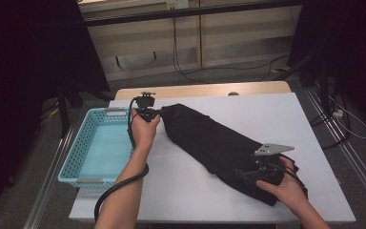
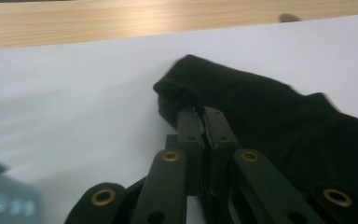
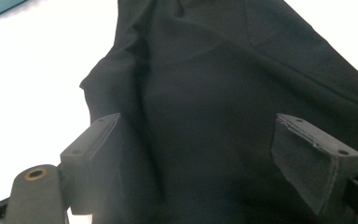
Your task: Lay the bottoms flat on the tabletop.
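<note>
A long black cloth (image 1: 209, 140) lies folded diagonally across the white table (image 1: 190, 191). At its far left end my left gripper (image 1: 158, 113) is shut on a corner of the cloth (image 2: 242, 98); in the left gripper view the gripper (image 2: 202, 112) has its two jaws pressed together on the fabric edge, which is lifted a little off the table. Near the cloth's front right end my right gripper (image 1: 244, 172) stands open. In the right gripper view that gripper (image 3: 205, 140) has its pads (image 3: 307, 158) set wide apart, with the cloth (image 3: 205, 70) spread under and between them.
A light blue perforated basket (image 1: 76, 153) stands at the table's left edge, beside my left hand, with nothing in it. A wooden strip (image 1: 200, 89) runs along the table's far edge. Cables lie on the floor beyond and to the right.
</note>
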Available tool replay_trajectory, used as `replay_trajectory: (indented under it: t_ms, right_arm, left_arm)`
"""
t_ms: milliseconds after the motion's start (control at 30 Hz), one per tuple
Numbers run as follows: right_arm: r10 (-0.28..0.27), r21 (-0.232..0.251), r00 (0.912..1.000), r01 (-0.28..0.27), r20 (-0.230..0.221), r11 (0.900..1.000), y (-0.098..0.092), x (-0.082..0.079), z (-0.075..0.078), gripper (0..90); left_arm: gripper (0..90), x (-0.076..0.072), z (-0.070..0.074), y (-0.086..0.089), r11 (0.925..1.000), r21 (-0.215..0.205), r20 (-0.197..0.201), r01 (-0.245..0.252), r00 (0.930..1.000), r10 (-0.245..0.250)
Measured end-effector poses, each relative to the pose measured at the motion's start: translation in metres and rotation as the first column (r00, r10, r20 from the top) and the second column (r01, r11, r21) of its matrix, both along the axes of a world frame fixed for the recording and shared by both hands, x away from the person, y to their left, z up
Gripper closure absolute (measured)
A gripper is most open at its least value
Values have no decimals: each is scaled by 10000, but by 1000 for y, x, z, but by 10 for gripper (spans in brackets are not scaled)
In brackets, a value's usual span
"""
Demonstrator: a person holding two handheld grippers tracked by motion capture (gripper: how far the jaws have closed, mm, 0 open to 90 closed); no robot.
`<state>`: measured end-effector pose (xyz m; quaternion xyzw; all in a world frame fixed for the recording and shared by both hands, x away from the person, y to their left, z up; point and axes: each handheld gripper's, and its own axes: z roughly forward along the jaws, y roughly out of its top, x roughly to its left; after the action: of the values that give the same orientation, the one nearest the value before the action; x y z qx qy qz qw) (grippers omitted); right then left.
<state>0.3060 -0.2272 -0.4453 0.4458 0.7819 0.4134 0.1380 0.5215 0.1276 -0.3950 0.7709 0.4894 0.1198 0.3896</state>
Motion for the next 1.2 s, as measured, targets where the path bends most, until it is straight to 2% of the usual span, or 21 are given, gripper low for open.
replay_trajectory:
  t_ms: [67,167,367,467,533,600,633,700,767,867,1000,1200]
  right_arm:
    - [14,8,10000,-14,-15,10000,0,0,0,170]
    - [-8,1,10000,8,-57,10000,0,1,-1,169]
    - [-90,-19,9999,90,-140,10000,-1,1,-3,168]
    - [-113,-56,9998,112,-166,9999,-2,1,-4,169]
    - [-131,-56,9997,130,-185,9999,-2,2,-4,169]
    - [-166,-63,9997,165,-199,9998,-2,2,-5,169]
    - [-185,-79,9996,184,-210,9998,-3,2,-6,169]
    - [-237,-112,9995,235,-213,9997,-3,3,-6,169]
    - [-290,-115,9993,288,-224,9995,-4,3,-7,169]
    - [-307,-189,9993,303,-210,9994,-3,3,-7,169]
    - [-302,-328,9994,295,-188,9990,-2,4,-8,169]
    - [-369,-337,9992,363,-178,9988,-3,6,-10,169]
  left_arm:
    - [868,-5,1,-8,9992,-231,127,327,9994,-324]
    - [868,-14,2,-22,9939,-502,297,985,9948,-971]
    - [868,-36,-3,-51,9690,-1017,568,2252,9738,-2203]
    - [868,-47,-11,-59,9520,-1330,507,2759,9611,-2715]
    - [868,-55,-16,-65,9363,-1505,550,3173,9483,-3125]
    - [867,-65,-21,-71,9215,-1439,627,3606,9327,-3552]
    - [867,-70,-23,-75,9172,-1338,685,3752,9269,-3691]
    - [866,-79,-27,-79,9032,-1360,732,4071,9133,-4006]
    - [866,-86,-31,-82,8903,-1444,755,4318,9020,-4252]
    - [866,-93,-34,-86,8778,-1498,757,4549,8905,-4486]
    - [865,-98,-34,-90,8693,-1456,808,4723,8814,-4654]
    - [864,-101,-33,-91,8667,-1532,804,4746,8802,-4678]
